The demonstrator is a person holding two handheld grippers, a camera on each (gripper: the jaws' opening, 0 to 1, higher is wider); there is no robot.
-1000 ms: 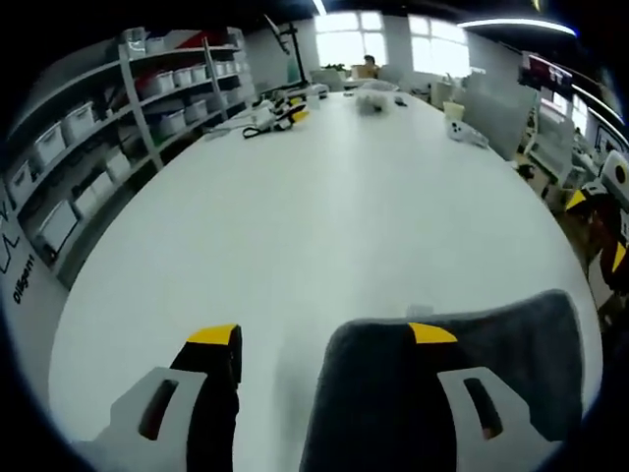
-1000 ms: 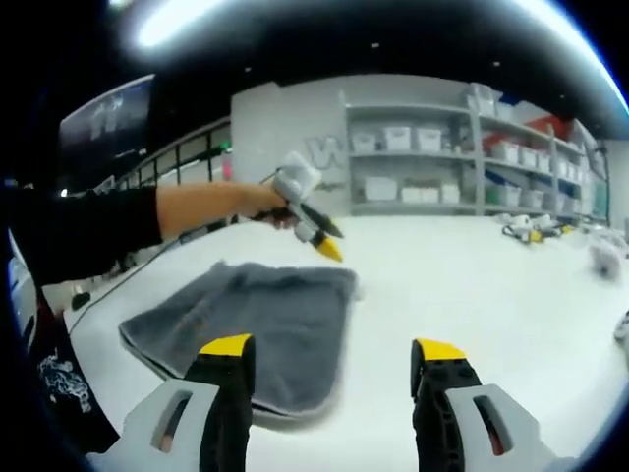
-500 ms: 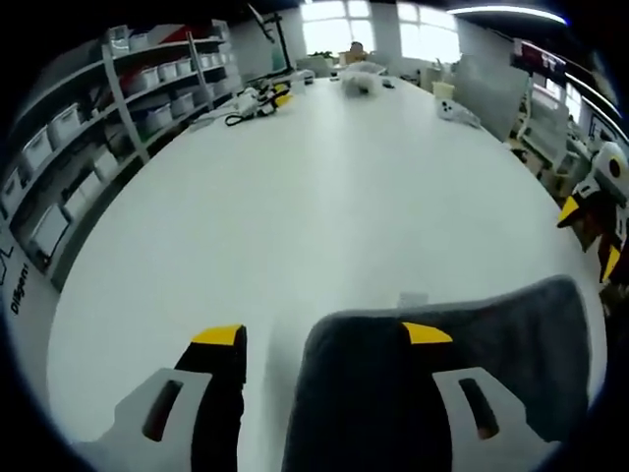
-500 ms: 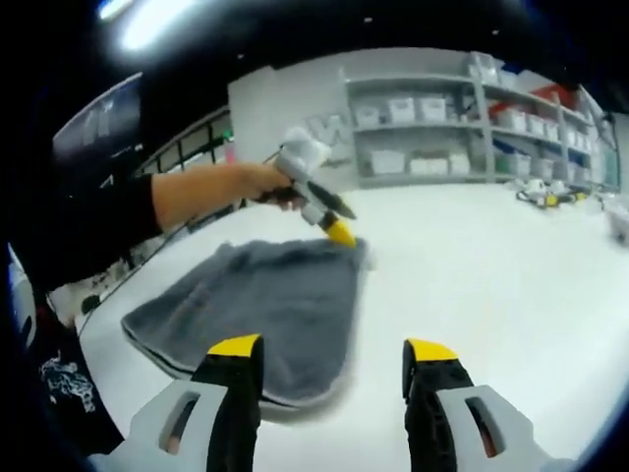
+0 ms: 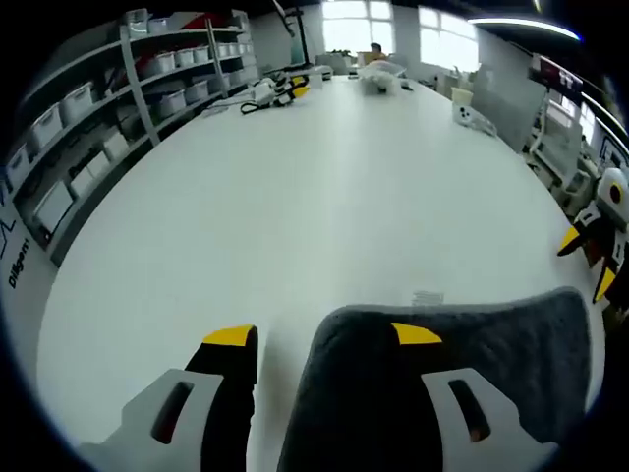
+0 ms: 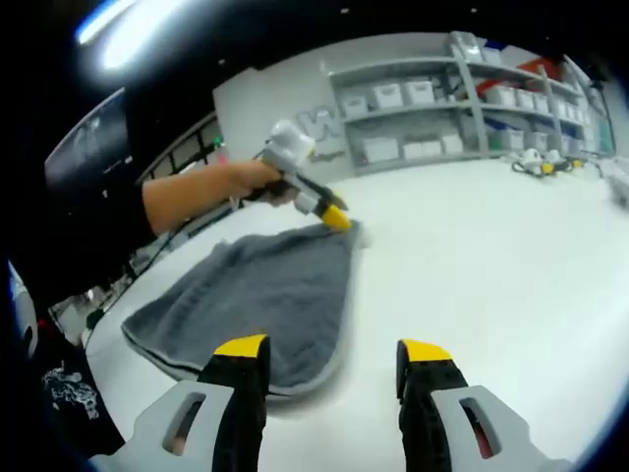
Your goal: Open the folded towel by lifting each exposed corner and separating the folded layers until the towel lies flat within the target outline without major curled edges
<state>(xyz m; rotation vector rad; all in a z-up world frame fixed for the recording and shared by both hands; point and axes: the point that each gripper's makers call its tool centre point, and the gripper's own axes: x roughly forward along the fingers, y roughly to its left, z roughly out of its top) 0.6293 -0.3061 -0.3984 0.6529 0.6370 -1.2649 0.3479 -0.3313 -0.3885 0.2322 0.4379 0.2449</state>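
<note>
Towel, dark grey and thick-piled (image 6: 260, 300), lies folded on the broad white tabletop (image 5: 324, 187), its layers stacked and its near edge rounded over in a fold. In the right gripper view it spreads from the near left toward the far middle, and no target outline can be made out.

The left tongs (image 5: 319, 336) have their jaws spread, one yellow-tipped jaw on bare tabletop and the other over the towel's far edge; whether that jaw touches the cloth cannot be told. In the right gripper view the same tongs (image 6: 334, 218), held in a person's hand (image 6: 251, 180), point at the towel's far corner.

The right tongs (image 6: 332, 349) are spread and empty, hovering near the towel's near fold.

Judging by this, no layer is lifted yet; the whole unfolding remains.
</note>
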